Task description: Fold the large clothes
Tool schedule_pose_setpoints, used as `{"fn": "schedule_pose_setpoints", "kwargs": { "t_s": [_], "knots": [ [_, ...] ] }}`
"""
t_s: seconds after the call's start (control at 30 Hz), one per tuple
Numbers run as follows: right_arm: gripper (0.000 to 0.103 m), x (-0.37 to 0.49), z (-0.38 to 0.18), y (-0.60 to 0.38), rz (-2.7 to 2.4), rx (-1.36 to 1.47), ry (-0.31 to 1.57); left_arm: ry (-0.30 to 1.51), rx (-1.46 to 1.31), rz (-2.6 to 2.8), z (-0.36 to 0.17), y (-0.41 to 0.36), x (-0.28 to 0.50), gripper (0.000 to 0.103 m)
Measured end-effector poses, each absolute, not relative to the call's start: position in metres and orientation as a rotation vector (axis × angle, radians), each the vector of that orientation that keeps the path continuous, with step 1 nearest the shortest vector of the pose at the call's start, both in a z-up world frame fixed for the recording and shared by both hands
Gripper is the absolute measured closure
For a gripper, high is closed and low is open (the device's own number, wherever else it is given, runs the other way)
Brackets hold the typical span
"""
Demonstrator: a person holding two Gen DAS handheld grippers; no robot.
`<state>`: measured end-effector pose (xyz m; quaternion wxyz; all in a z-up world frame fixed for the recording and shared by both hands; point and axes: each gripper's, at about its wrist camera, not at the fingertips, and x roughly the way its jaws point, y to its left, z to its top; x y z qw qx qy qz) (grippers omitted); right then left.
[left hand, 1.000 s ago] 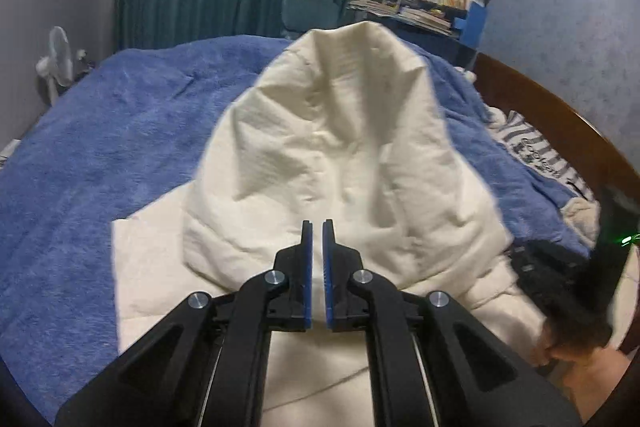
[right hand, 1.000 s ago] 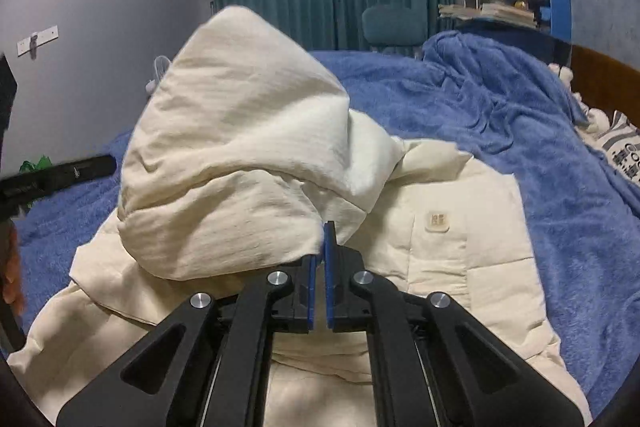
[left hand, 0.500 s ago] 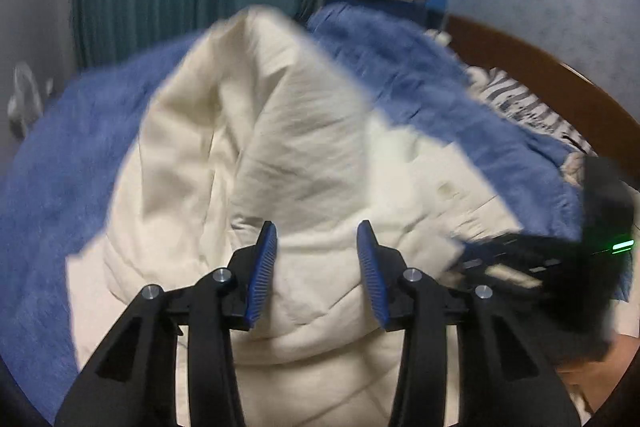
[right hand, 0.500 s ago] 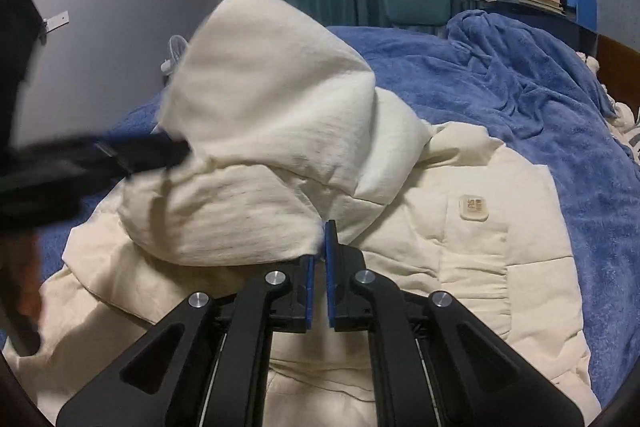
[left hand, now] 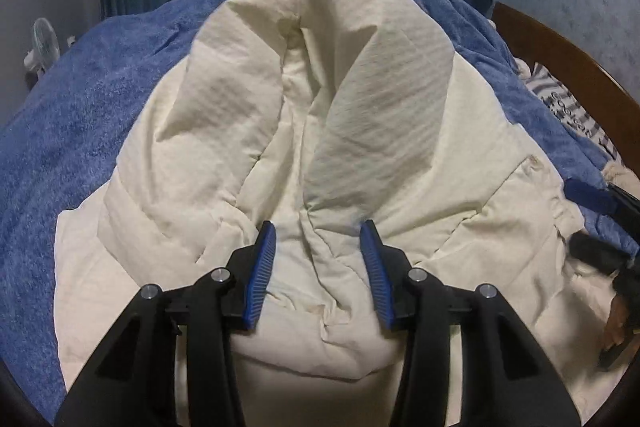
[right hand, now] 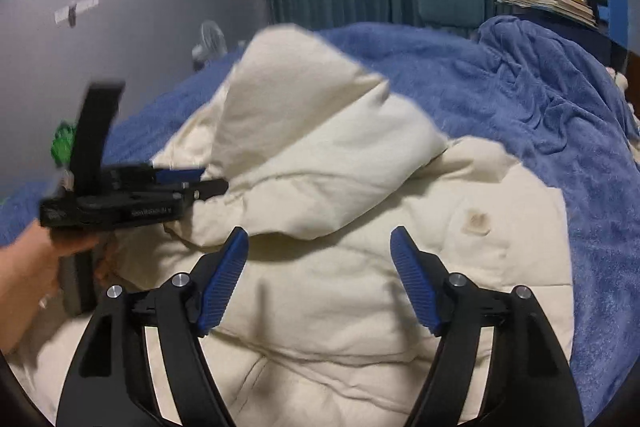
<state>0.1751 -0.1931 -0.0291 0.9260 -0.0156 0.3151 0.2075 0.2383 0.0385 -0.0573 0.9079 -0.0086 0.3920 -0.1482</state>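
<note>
A blue blanket (left hand: pixel 72 115) covers the bed. The cream puffy jacket (left hand: pixel 320 115) lies bunched on it. The left hand-held gripper (left hand: pixel 318 267) is wide open, holding nothing. The right hand-held gripper (right hand: pixel 320 279) is wide open too, just above the jacket.

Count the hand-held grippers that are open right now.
2. The left hand-held gripper is open above the cream padded jacket, holding nothing. The right hand-held gripper is open over the same jacket on the blue fleece blanket.
</note>
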Motion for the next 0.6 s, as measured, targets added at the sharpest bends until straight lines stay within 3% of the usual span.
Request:
{"fn": "schedule_pose_setpoints", "kwargs": {
  "t_s": [0.03, 0.13, 0.4, 0.6],
  "knots": [
    [0.043, 0.175, -0.026, -0.197, 0.417, 0.000, 0.619, 0.807, -0.040, -0.314, -0.059, 0.041, 0.239, 0.061],
    [0.055, 0.175, -0.022, -0.193, 0.413, 0.069, 0.571, 0.816, -0.042, -0.350, -0.064, 0.042, 0.237, 0.061],
    [0.058, 0.192, -0.075, -0.154, 0.374, -0.074, 0.755, 0.853, -0.100, -0.409, -0.074, 0.060, 0.245, 0.059],
    [0.059, 0.194, -0.086, -0.152, 0.334, -0.100, 0.772, 0.844, -0.072, -0.373, -0.090, 0.052, 0.246, 0.058]
  ]
}}
